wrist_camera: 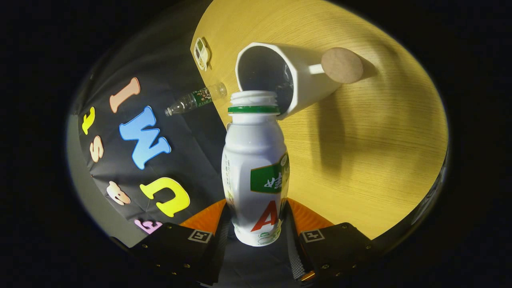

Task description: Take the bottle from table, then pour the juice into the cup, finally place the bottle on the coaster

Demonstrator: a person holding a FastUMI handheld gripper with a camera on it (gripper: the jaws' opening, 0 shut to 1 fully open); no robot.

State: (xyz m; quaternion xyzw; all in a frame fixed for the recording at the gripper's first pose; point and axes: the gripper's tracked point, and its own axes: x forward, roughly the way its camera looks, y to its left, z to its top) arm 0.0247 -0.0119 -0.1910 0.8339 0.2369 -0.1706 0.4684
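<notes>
Hand-held gripper clamped on white bottle (cap off), mouth at cup rim

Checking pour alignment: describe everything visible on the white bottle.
The bottle is white opaque plastic, waisted, with a green neck ring, a threaded open mouth without a cap, and a green and red label. The gripper is shut on its lower body, one finger on each side. It is tipped over for pouring, its mouth at the rim of the white cup on the wooden table. No juice stream is visible.
</notes>
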